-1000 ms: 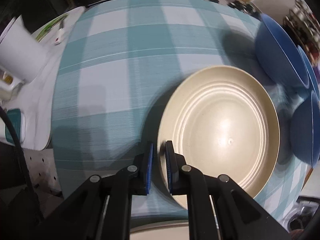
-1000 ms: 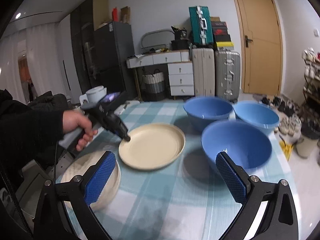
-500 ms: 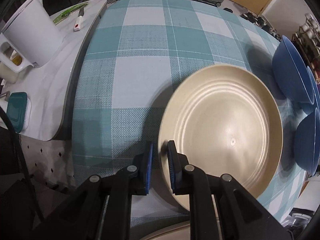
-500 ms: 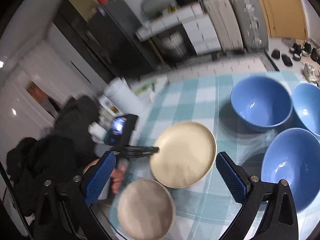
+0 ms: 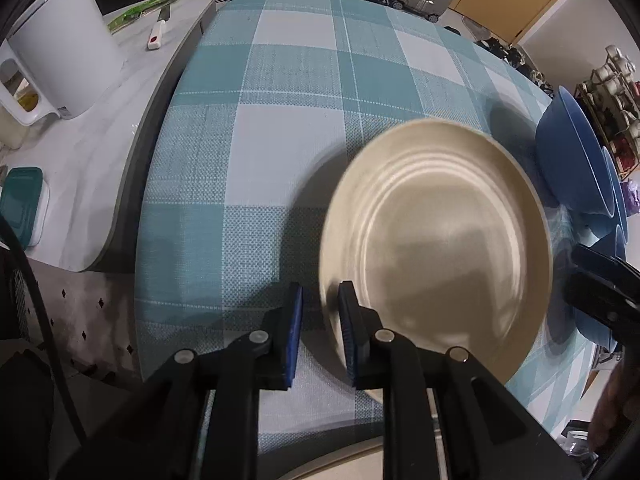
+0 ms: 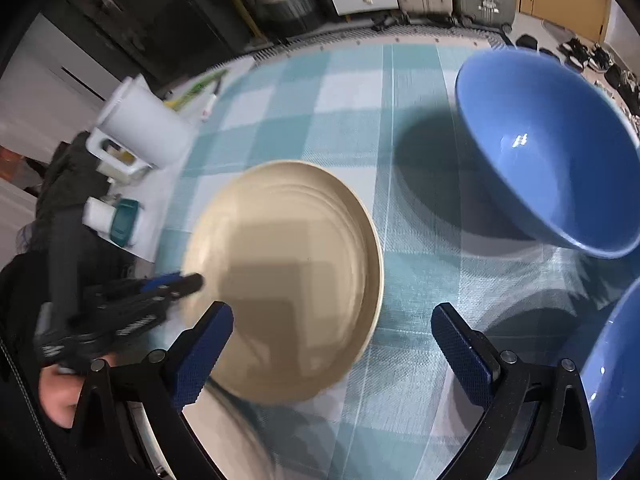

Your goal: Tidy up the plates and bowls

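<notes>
Cream plate, round and smooth with shallow rings stepping inward, slightly blurred. Lying on a woven teal-and-white checked cloth, its near edge reaching over a second pale plate. Left rim caught between the blue ribbed pads of the left gripper: jaws narrow, just been easing apart, a sliver of gap showing at the outer pad. Right gripper spread wide above the plate's near side, gripping nothing, one finger over the plate. Two plates counted. Two glossy blue bowls clear on the right, deep and round; more possibly at the frame edge, hard to tell. One white jug off the cloth.
</notes>
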Motion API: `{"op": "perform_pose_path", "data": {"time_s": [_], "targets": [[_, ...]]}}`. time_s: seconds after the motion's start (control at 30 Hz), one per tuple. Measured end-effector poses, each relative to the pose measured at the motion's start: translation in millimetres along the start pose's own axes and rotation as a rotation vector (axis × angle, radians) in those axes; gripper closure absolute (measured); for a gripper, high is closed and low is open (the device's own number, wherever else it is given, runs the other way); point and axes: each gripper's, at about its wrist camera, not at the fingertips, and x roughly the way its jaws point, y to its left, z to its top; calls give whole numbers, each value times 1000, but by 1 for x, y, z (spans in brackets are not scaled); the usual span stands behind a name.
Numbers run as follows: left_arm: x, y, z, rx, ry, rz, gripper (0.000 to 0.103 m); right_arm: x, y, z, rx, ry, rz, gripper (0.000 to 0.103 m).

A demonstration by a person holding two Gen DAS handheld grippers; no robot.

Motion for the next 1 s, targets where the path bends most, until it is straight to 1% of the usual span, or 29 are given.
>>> {"op": "perform_pose_path", "data": {"time_s": [0.07, 0.1, 0.13, 0.17, 0.2, 0.27, 0.4, 0.47, 0.5, 0.53, 0.67, 0.77, 0.8, 0.83, 0.87, 0.9, 0.97, 1.0], "targets": [[0, -1, 1, 1, 5, 5, 83, 6, -2, 3, -13, -14, -23, 7], [1, -1, 1, 0, 7, 6, 83, 9, -3, 4, -17, -18, -37, 12], [1, -1, 2, 2, 8, 8, 83, 11, -3, 4, -21, -20, -30, 22], [1, -2, 2, 4, 7, 9, 83, 14, -4, 5, -20, -13, -25, 25], [1, -2, 2, 2, 9, 9, 83, 17, -5, 5, -15, -5, -22, 25], [2, -2, 2, 1, 11, 8, 83, 22, -8, 5, -5, 3, -13, 31], [2, 0, 3, -9, 16, 3, 81, 30, -16, 7, -15, -21, -49, 31], [2, 0, 2, -4, 15, 9, 80, 34, -21, 6, 0, -8, -38, 38], [3, -1, 2, 0, 13, 16, 77, 37, -24, 6, 8, 15, -14, 49], [2, -1, 2, 5, 10, 29, 74, 42, -26, 5, 11, 46, 8, 54], [2, -3, -1, 22, -3, 51, 70, 41, -22, -2, -24, 17, -6, 55], [3, -1, -2, 20, -2, 38, 70, 41, -21, -6, -39, 3, -21, 66], [3, -1, -3, 20, -2, 37, 70, 41, -22, -8, -39, 2, -9, 75], [3, -2, -3, 24, 4, 36, 70, 40, -22, -9, -38, -1, -4, 78], [5, -3, -4, 33, 20, 28, 71, 39, -22, -9, -38, -13, -7, 79], [6, -5, -4, 35, 37, 14, 75, 38, -21, -10, -45, -28, -16, 81], [5, -8, -4, 31, 52, 11, 77, 36, -19, -10, -54, -40, -25, 83], [5, -11, -5, 42, 58, 4, 77, 35, -16, -10, -66, -47, -38, 88]]}}
